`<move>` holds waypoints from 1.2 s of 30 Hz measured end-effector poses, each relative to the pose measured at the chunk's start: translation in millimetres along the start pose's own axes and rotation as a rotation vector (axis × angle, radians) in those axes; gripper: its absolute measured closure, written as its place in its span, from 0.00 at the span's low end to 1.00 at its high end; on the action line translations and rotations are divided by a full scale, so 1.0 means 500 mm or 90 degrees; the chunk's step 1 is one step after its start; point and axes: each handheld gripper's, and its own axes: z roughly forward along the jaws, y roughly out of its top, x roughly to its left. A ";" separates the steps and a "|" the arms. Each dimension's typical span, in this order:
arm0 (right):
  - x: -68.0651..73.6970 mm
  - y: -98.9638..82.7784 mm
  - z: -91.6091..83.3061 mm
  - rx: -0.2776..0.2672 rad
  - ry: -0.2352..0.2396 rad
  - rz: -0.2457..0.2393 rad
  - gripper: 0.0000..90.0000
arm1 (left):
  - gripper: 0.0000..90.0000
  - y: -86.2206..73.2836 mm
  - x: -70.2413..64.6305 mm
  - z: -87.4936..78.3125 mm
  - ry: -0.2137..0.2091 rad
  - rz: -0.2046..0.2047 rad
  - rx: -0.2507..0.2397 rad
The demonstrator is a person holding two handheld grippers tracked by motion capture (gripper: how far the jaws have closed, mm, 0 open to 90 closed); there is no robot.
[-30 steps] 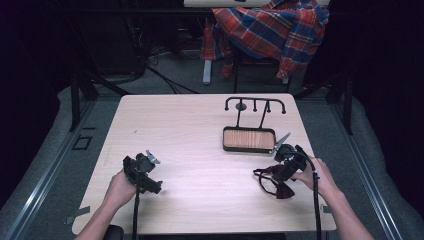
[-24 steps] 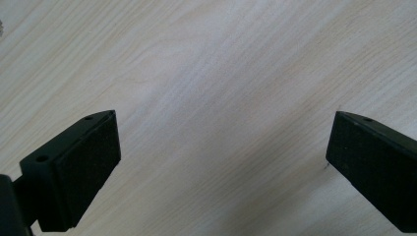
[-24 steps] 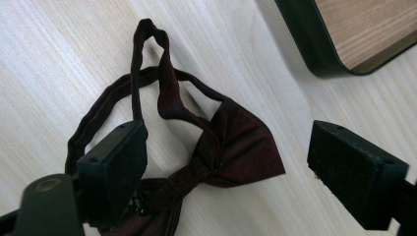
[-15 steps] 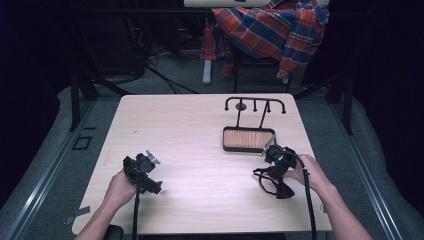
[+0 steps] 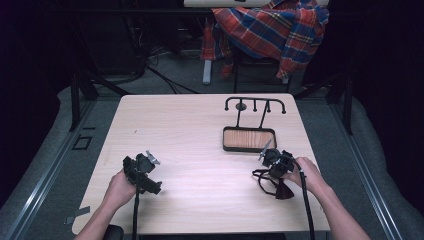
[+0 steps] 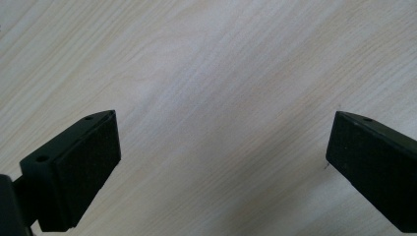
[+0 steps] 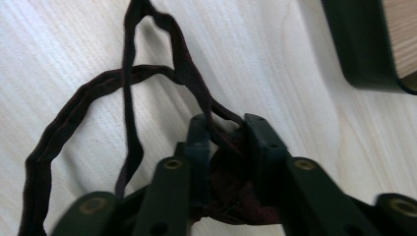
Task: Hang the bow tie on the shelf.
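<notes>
My right gripper (image 7: pixel 223 142) has just closed on the dark strapped cloth (image 7: pixel 147 88); the rack (image 5: pixel 250 117), at twelve o'clock, awaits; left gripper (image 6: pixel 221 152) idles open.

table (image 5: pixel 200 130): pale wood-grain top, centre of the frame
rack (image 5: pixel 254 104): black hooked bar on two posts, upper right part of the table
rack base (image 5: pixel 248 139): dark-rimmed tray with a wooden inset, right of centre
plaid cloth (image 5: pixel 270 30): red, blue and yellow checks, draped over something at the top right
cables (image 5: pixel 165 82): dark, on the grey floor behind the table, upper left of centre
</notes>
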 end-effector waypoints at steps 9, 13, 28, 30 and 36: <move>-0.009 -0.005 -0.017 -0.022 -0.021 0.036 0.95 | 0.00 0.000 -0.001 -0.001 -0.001 0.006 -0.003; -0.012 -0.006 -0.036 -0.040 -0.040 0.047 0.97 | 0.00 0.000 -0.001 -0.001 -0.001 0.007 -0.002; -0.009 -0.007 -0.105 -0.122 -0.083 0.068 0.98 | 0.00 0.000 -0.001 -0.001 -0.002 0.007 -0.002; -0.011 -0.010 -0.113 -0.137 -0.086 0.085 0.98 | 0.00 0.000 -0.001 -0.001 -0.003 0.007 -0.002; -0.019 -0.017 -0.136 -0.168 -0.106 0.120 0.98 | 0.00 0.000 -0.002 -0.001 -0.003 0.007 -0.001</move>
